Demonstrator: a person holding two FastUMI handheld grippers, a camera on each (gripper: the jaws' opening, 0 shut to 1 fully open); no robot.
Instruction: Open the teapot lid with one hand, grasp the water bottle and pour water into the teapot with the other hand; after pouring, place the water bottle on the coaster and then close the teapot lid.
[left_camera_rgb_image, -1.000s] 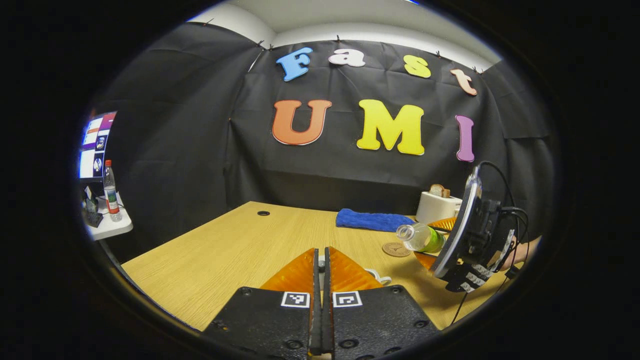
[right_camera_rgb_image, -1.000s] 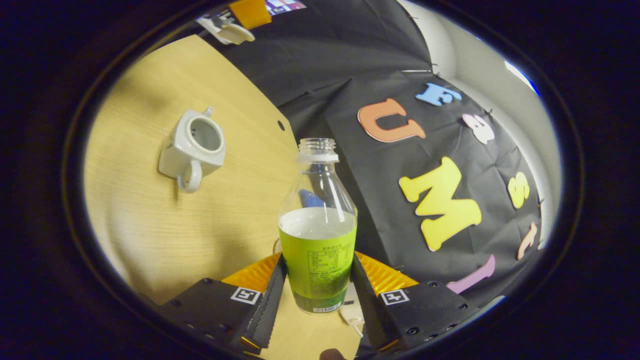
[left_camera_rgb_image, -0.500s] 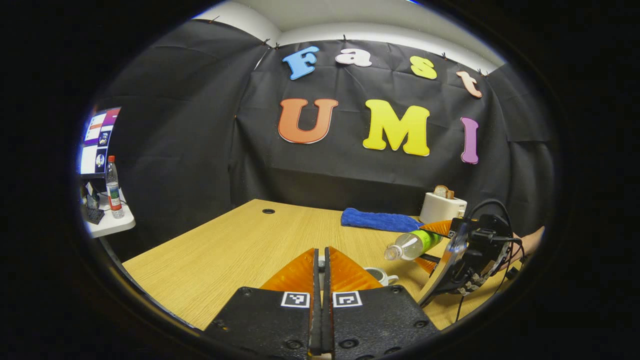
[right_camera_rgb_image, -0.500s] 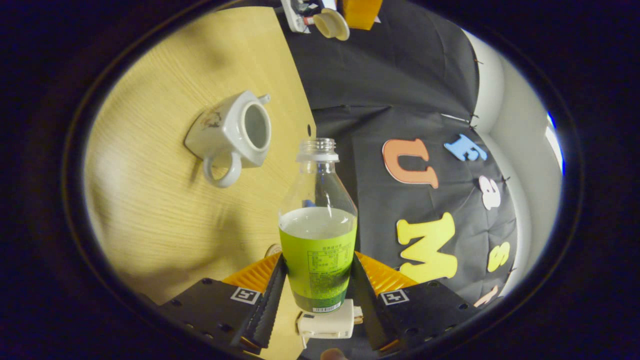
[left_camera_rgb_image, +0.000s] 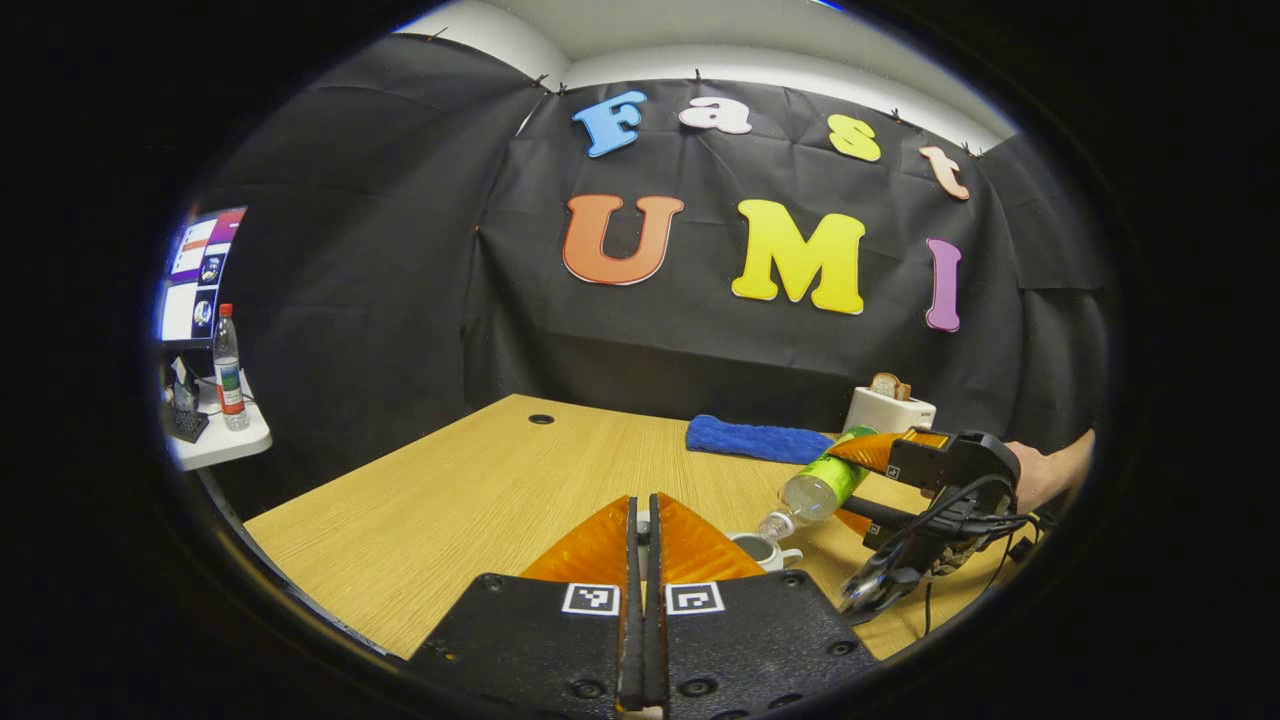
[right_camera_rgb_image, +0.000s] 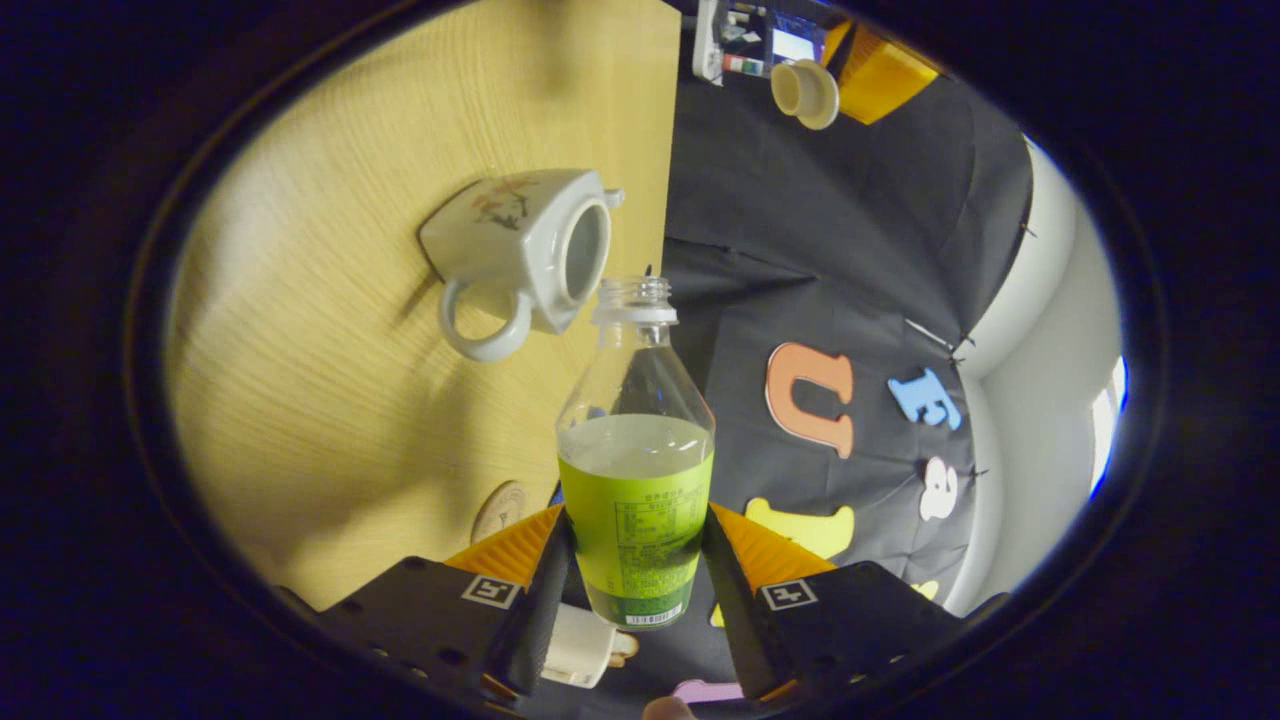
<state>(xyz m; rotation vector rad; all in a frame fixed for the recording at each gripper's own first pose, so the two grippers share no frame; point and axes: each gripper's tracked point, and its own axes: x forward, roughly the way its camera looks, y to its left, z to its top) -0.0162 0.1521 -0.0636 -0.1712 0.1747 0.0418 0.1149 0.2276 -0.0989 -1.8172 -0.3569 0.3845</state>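
A light wooden table (left_camera_rgb_image: 470, 490) with a round cable hole (left_camera_rgb_image: 541, 419) near its far edge is enclosed by black cloth walls (left_camera_rgb_image: 380, 290). Above the cloth, a white wall and ceiling (left_camera_rgb_image: 640, 30) are seen. Beyond the table's left edge, a small white side table (left_camera_rgb_image: 215, 450) is placed below a lit monitor (left_camera_rgb_image: 190, 290).

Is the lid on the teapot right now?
No: in the right gripper view the teapot shows an open, uncovered mouth, with the bottle neck beside it.

Right gripper (right_camera_rgb_image: 636, 560) tipped sideways, clamped; left gripper (left_camera_rgb_image: 644, 520) closed
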